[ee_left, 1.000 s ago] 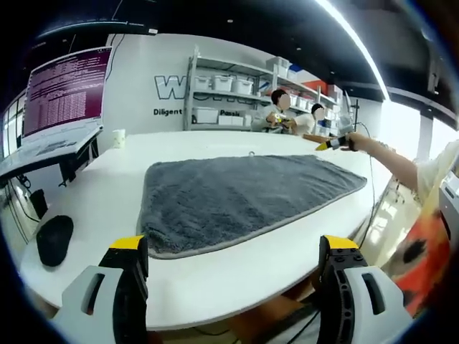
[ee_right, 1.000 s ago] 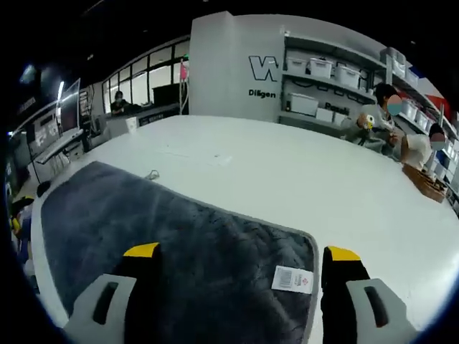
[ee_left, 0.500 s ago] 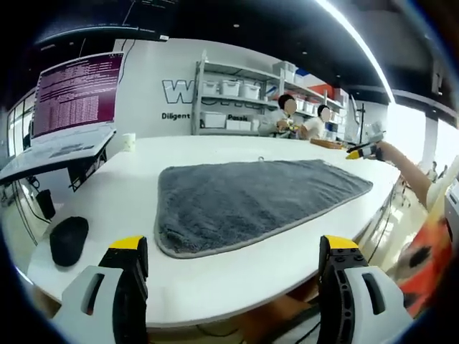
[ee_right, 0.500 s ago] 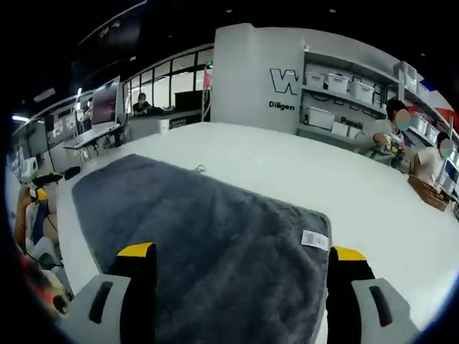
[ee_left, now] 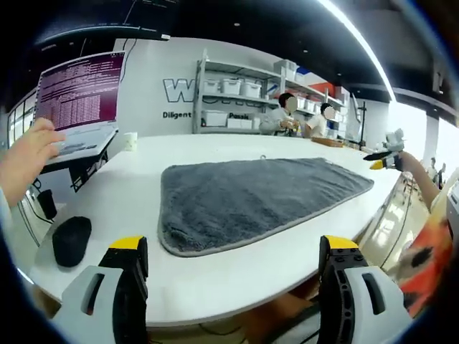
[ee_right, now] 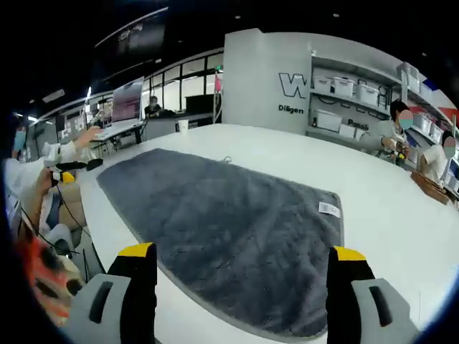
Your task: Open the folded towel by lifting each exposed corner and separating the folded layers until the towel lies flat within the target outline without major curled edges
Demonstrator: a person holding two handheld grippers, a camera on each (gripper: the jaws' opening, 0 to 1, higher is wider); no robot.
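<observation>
A grey towel [ee_left: 251, 201] lies spread out flat on the white table [ee_left: 215, 283], with no fold showing. In the right gripper view the same towel [ee_right: 229, 222] shows a small white label [ee_right: 329, 208] near its right edge. My left gripper [ee_left: 233, 247] is open and holds nothing, hanging off the table's near edge, short of the towel. My right gripper [ee_right: 242, 252] is also open and holds nothing, just off the towel's near edge. Far off at the right of the left gripper view, the right gripper [ee_left: 374, 160] hangs over the table's end.
A black mouse-like object [ee_left: 72, 240] lies on the table left of the towel. A monitor [ee_left: 79, 97] and a cup [ee_left: 130, 140] stand at the back left. A hand [ee_left: 29, 154] reaches in from the left. Two people sit by shelves [ee_left: 229, 97] beyond the table.
Both grippers have drawn back from the towel; the right one was over its labelled corner and now sits off its edge. A hand has come in at the left of the left gripper view.
</observation>
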